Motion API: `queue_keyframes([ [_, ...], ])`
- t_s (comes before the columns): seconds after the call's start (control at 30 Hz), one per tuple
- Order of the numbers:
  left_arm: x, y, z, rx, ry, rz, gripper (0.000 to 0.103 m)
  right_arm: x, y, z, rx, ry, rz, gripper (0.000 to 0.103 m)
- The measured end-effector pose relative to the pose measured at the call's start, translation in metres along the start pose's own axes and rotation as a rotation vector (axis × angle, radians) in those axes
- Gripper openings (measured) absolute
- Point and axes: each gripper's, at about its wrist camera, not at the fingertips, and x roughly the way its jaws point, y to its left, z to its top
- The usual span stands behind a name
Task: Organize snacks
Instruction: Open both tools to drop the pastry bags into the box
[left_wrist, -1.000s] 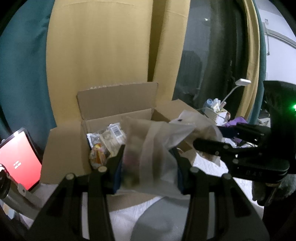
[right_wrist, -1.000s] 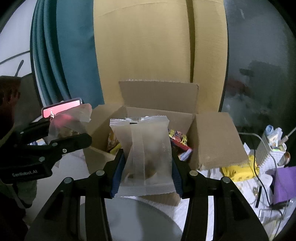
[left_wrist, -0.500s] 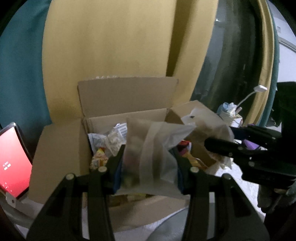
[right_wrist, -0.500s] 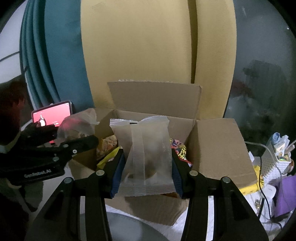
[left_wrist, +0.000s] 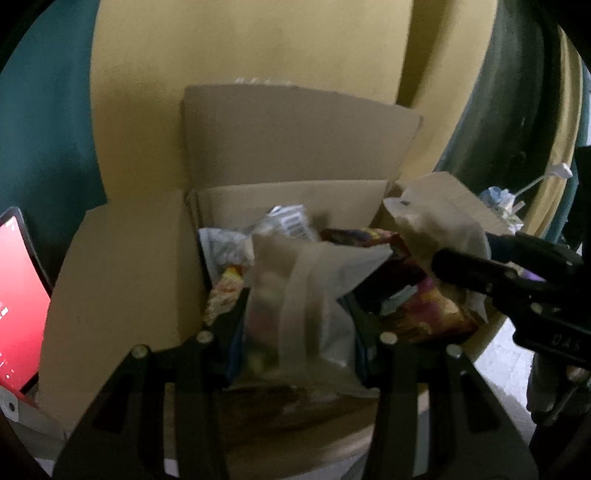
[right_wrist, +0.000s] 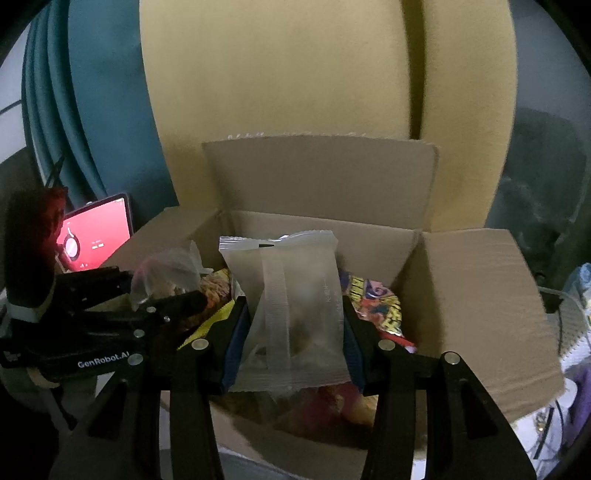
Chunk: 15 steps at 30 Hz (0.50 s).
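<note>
An open cardboard box (left_wrist: 288, 192) (right_wrist: 469, 295) holds several snack packs. My left gripper (left_wrist: 295, 325) is shut on a frosted clear snack packet (left_wrist: 291, 295) and holds it over the box's front left part. My right gripper (right_wrist: 291, 325) is shut on a second frosted packet (right_wrist: 291, 306), upright over the box's front. Each gripper shows in the other's view: the right one (left_wrist: 480, 273) with its packet (left_wrist: 432, 221) at the box's right side, the left one (right_wrist: 159, 299) with its packet (right_wrist: 166, 273) at the box's left side.
A colourful snack bag (right_wrist: 376, 302) and a yellow pack (right_wrist: 210, 321) lie inside the box. A red-screened tablet (right_wrist: 96, 232) stands left of the box. A yellow and teal curtain (right_wrist: 295, 74) hangs behind. A white basket (right_wrist: 576, 325) of clutter sits at the right.
Both grippers have moved forward with their packets, from in front of the box to over its opening. The box now fills more of both views.
</note>
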Motion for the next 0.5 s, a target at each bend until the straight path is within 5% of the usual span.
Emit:
queue_keyframes([
  [0.5,-0.012,0.016,0.007,-0.03,-0.018,0.043,0.051,0.036,0.014,0.002,0.001,0.039,0.025,0.049],
])
